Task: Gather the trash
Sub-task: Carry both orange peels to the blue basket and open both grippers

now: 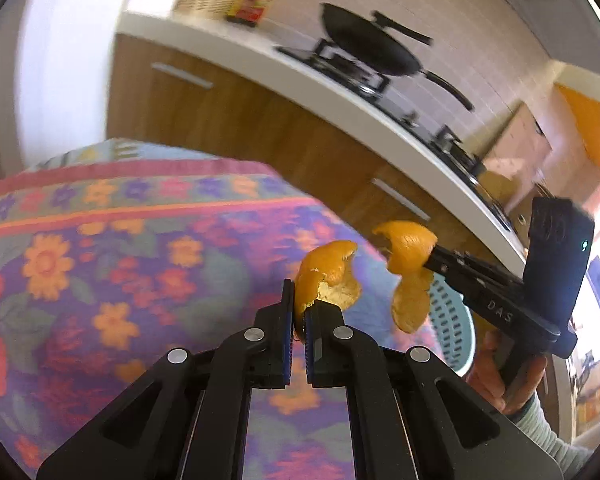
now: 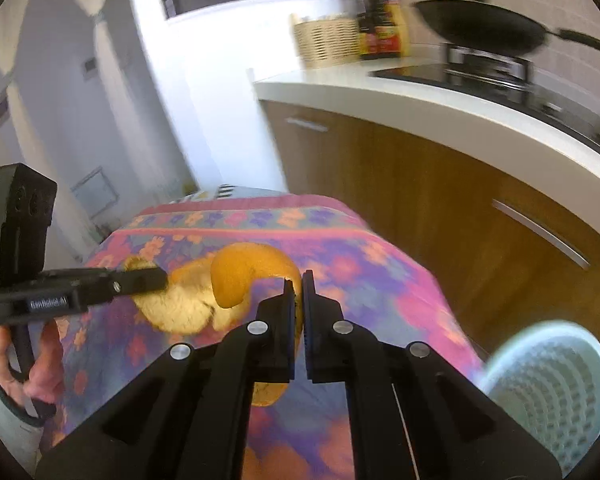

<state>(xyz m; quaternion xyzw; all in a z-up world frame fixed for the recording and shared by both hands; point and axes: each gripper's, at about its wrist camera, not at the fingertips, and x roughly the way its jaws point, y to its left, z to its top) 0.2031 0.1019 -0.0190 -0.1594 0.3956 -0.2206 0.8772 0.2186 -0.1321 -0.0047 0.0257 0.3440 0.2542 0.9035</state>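
Orange peel [image 1: 328, 276] clamped in the left claw [image 1: 299, 320], raised above a surface draped in a flowered cloth [image 1: 100, 240] of purple, pink and orange. Second strip of orange peel [image 2: 236, 276] pinched in the right claw [image 2: 298, 320], jaws pressed together on it, curling left and hanging below. Both pieces near each other in the air. Pale blue perforated basket [image 2: 548, 392] low at right, beside the cloth's edge. Black wok [image 2: 480, 24] on a hob behind, on a white worktop [image 2: 420, 100] over wooden cabinets. Wicker basket [image 2: 326, 40] and bottles beyond.
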